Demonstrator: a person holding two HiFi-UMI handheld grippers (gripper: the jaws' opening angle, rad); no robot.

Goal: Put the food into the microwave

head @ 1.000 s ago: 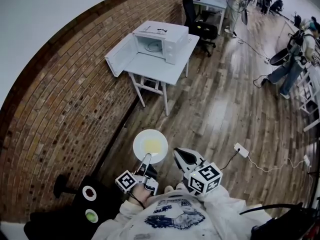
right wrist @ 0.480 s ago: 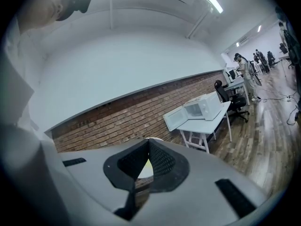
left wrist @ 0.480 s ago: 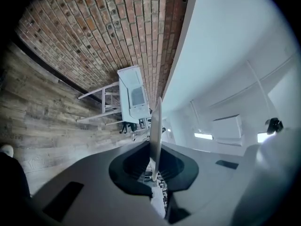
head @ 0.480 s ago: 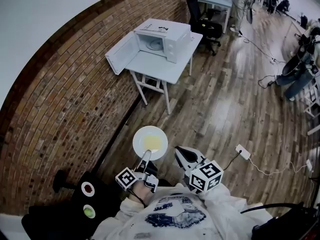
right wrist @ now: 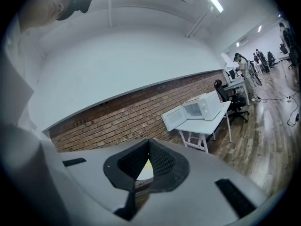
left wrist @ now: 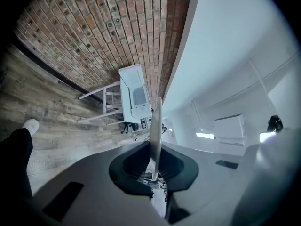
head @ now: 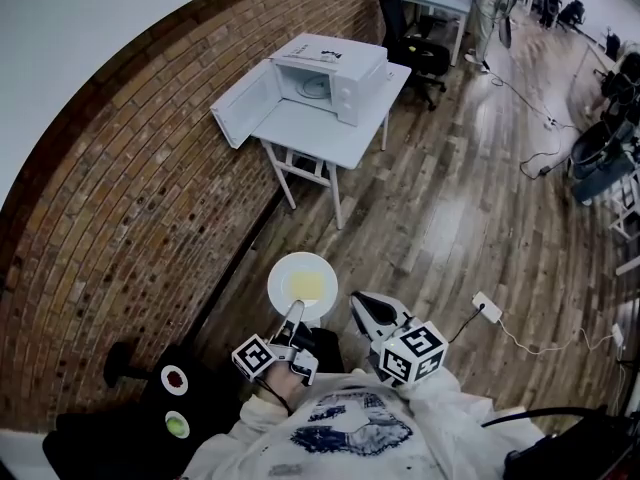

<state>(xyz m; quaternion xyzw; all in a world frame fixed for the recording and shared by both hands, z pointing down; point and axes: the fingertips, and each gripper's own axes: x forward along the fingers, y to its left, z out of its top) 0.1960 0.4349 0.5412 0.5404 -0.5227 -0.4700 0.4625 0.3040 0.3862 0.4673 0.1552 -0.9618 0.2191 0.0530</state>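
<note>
1. Left gripper [left wrist: 153, 157] jaws are clamped on the rim of a white plate [left wrist: 155, 124]. The plate shows edge-on between them in the left gripper view.
2. Right gripper [right wrist: 149, 141] jaws are together, tips touching, with nothing between them.
3. In the head view both grippers sit at bottom centre, just above the person's chest. Left one is on the left, right one beside it, close but apart.
4. The plate is held out flat in front of the left gripper, over the wood floor [head: 450, 208]. The right gripper is just right of it, not touching.
5. Food [head: 308, 286] is a pale yellow piece lying at the centre of the plate.
6. Microwave [head: 330, 68] is in the upper centre of the head view, well apart from the plate. It stands on a white table [head: 340, 143] against the brick wall [head: 130, 198].
7. Microwave door [head: 243, 108] is swung wide open to the left, and the cavity is exposed.
8. The right gripper view shows the same microwave right of centre, door open.
9. Lower left of the head view: two small round dishes [head: 175, 379] on a black surface [head: 125, 438].
10. A power strip [head: 485, 305] with a white cable lies on the floor to the right of the grippers.
</note>
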